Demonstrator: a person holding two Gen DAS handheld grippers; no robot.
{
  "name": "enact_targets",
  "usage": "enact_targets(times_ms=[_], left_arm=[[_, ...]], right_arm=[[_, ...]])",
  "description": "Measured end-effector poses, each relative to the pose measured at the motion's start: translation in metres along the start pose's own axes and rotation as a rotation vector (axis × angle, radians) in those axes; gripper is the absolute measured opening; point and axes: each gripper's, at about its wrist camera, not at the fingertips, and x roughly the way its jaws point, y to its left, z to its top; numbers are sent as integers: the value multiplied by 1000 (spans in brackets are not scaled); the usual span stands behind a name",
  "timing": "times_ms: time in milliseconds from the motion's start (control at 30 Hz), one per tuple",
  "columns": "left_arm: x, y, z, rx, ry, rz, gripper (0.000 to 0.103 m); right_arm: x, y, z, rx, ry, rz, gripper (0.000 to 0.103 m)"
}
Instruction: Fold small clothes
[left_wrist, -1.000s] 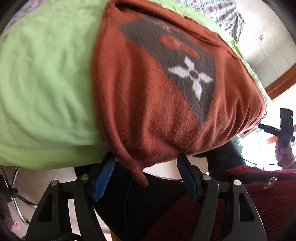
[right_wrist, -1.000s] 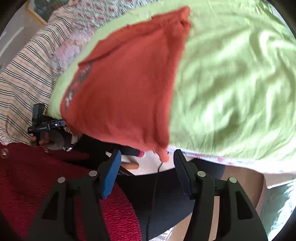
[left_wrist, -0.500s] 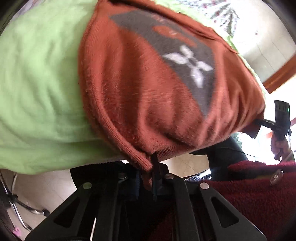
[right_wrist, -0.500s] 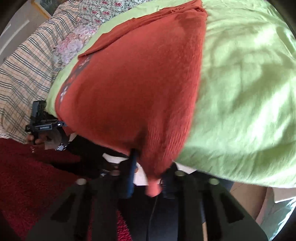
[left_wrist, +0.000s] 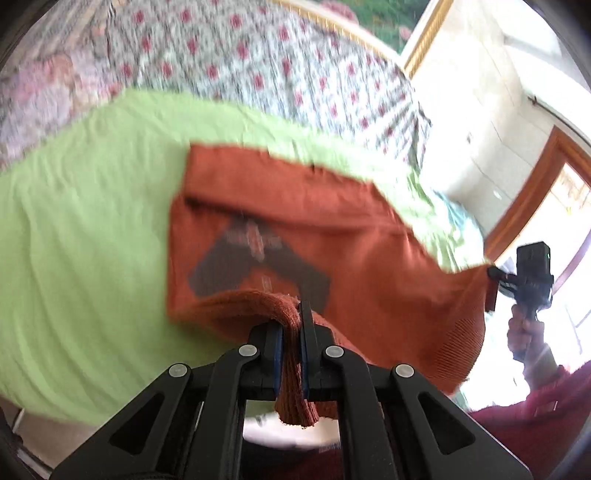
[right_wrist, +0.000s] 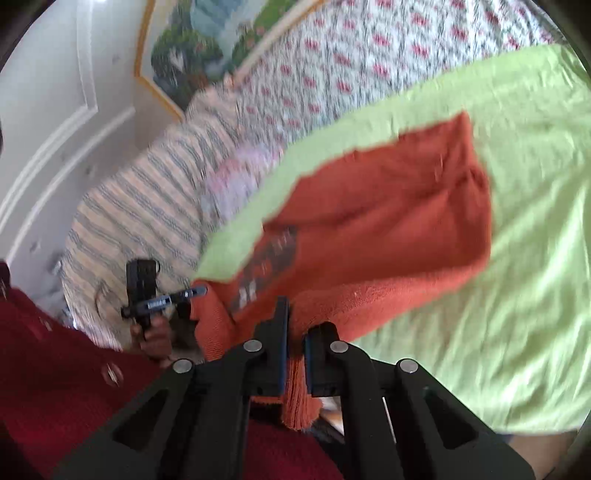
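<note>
Left gripper (left_wrist: 290, 334) and right gripper (right_wrist: 295, 338) each pinch the rust sweater's (left_wrist: 354, 236) hem.

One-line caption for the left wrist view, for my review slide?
Left tongs pinch a corner of the rust-orange garment, lifted off the green sheet; right tongs grip the other corner.
</note>
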Motion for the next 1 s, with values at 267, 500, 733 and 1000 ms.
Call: enact_targets(times_ms=[267, 500, 733, 1000], left_arm=[[25, 9, 77, -46, -165, 53, 5], [89, 33, 138, -81, -171, 112, 5], [147, 60, 171, -111, -115, 176, 5], [189, 81, 194, -140, -65, 203, 5]], right_arm=[[0, -25, 56, 49, -164, -74, 8], [22, -61, 121, 68, -220, -193, 8], [63, -108, 168, 125, -183, -305, 8], [92, -144, 189, 175, -150, -355, 8]])
